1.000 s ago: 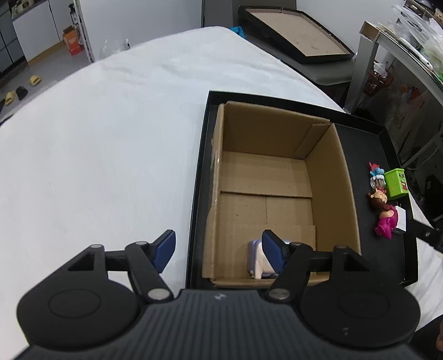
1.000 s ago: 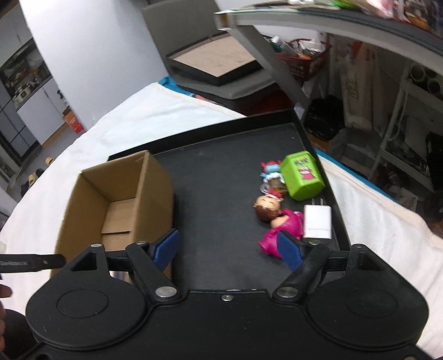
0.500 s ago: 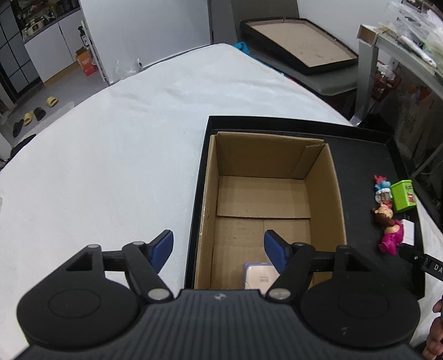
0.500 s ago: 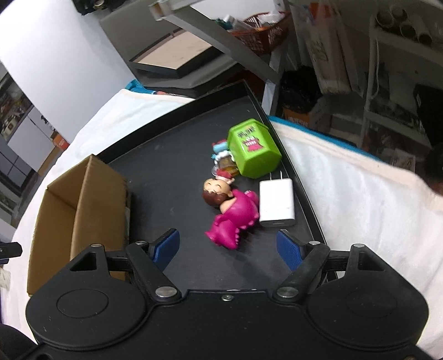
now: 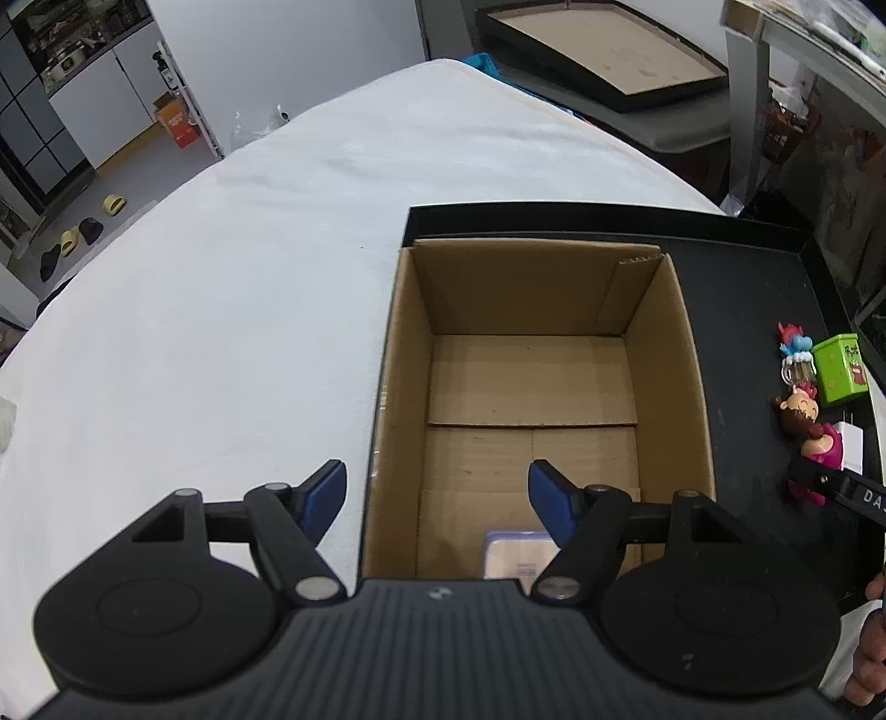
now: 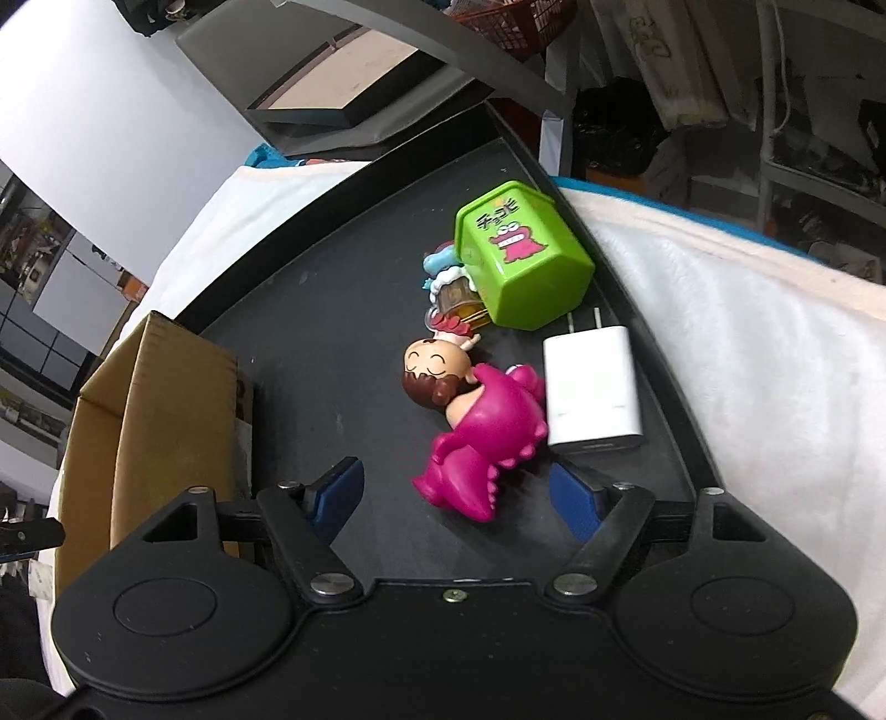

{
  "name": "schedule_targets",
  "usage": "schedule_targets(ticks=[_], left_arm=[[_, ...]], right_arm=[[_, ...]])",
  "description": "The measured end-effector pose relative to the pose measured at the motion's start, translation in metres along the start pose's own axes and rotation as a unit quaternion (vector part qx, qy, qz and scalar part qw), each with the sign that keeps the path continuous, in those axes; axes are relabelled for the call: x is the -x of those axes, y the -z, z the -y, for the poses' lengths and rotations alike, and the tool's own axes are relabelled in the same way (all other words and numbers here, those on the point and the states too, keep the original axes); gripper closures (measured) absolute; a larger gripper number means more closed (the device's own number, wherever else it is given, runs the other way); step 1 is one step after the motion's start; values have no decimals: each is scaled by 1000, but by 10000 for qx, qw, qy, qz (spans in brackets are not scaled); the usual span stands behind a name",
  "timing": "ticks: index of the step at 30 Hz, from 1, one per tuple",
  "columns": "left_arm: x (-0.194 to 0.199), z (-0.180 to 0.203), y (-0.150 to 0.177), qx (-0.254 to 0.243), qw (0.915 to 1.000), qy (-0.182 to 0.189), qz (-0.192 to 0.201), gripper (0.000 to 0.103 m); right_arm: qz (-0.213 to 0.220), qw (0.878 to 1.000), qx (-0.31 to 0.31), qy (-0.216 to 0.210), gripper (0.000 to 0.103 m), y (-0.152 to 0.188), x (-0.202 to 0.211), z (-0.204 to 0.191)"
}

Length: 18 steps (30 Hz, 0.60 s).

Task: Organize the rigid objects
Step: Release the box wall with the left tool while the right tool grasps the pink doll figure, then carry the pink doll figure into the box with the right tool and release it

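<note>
An open cardboard box [image 5: 531, 387] stands on a black tray [image 5: 747, 266]. A small pale object [image 5: 512, 556] lies at the box's near end. My left gripper [image 5: 437, 498] is open and empty, above the box's near left edge. In the right wrist view, a pink dinosaur-suit figurine [image 6: 487, 421], a white charger [image 6: 592, 387], a green box [image 6: 520, 260] and a small keychain toy [image 6: 451, 288] lie on the tray [image 6: 343, 288]. My right gripper [image 6: 457, 493] is open, its fingers straddling the figurine's near end.
White cloth [image 5: 221, 310] covers the table left of the tray and also shows right of it [image 6: 747, 343]. The cardboard box [image 6: 149, 421] is left of the right gripper. A framed board [image 5: 603, 50] and shelving stand beyond the table.
My right gripper has moved right and closer to the toys, now around the pink figurine. My left gripper has drawn back and up from the box, leaving the pale object inside.
</note>
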<state>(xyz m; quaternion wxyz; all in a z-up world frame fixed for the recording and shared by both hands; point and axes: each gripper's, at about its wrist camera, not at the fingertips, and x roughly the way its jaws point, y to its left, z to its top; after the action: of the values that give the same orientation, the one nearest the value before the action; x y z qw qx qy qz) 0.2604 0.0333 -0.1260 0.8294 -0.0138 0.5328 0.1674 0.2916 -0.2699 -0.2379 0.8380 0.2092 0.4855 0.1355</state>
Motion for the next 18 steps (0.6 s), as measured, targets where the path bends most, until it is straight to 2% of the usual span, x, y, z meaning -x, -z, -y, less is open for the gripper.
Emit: schedule_targets(ticks=[6, 8, 10, 11, 13, 18], left_arm=[[-6, 12, 0, -116, 9999, -26, -92, 32], [-7, 14, -1, -145, 9998, -51, -92, 32], [-8, 14, -1, -139, 9998, -67, -100, 32], [-7, 13, 0, -123, 9999, -63, -102, 32], [-7, 13, 0, -113, 9999, -48, -108, 32], [-5, 9, 0, -80, 9999, -5, -83, 32]], right_arm=[[78, 9999, 63, 36, 31, -1, -4, -1], [113, 9999, 97, 39, 35, -1, -4, -1], [131, 9999, 87, 45, 49, -2, -4, 0], [109, 9999, 66, -1, 61, -2, -5, 1], [63, 9998, -27, -164, 71, -2, -6, 4], [51, 9998, 117, -167, 76, 0, -4, -1]])
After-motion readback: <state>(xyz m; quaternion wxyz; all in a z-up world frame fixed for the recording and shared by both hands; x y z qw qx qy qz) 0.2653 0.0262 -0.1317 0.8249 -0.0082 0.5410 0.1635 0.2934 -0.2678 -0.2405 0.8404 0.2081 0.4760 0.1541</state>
